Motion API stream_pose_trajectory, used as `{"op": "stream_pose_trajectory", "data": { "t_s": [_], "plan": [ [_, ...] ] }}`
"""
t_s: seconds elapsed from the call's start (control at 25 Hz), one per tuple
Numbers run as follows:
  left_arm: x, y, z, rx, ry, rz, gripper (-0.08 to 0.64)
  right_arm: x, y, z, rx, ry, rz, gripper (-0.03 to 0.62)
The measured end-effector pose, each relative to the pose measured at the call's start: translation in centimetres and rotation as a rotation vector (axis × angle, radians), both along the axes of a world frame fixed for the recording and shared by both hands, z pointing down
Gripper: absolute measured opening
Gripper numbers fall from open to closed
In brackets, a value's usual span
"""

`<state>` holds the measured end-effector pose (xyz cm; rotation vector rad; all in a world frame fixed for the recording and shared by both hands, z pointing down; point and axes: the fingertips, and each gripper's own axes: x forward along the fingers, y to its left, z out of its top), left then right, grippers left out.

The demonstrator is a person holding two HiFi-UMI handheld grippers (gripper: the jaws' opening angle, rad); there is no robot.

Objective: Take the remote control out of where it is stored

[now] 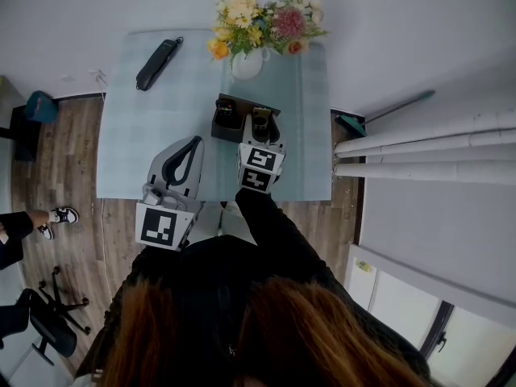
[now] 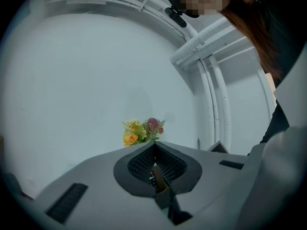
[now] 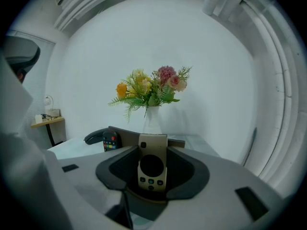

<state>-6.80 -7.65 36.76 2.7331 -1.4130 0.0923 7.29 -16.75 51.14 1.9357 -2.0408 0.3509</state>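
Note:
A dark brown holder stands on the pale blue table, in front of the vase. In its right compartment a beige remote with a black round pad stands upright. My right gripper reaches over the holder, its fingers either side of that remote; dark gaps show on both sides, so my right gripper is open. A black remote with coloured buttons sits in the left compartment. My left gripper hovers shut at the table's near left, its pads meeting.
A white vase of flowers stands just behind the holder. A long black case lies at the table's far left. White pipes and a green-handled tool are to the right. A person's shoe and an office chair are at left.

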Motion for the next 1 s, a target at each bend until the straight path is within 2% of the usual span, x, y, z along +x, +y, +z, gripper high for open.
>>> {"op": "stream_pose_trajectory", "data": {
  "t_s": [0.44,1.0],
  "plan": [
    [0.6,-0.2,-0.1,0.006,0.001,0.016,0.005,0.1,0.0,-0.2,0.004,-0.027,-0.043,0.187],
    [0.9,0.0,-0.1,-0.005,-0.012,0.018,0.005,-0.6,-0.5,-6.0,0.141,-0.052,-0.094,0.187]
  ]
}}
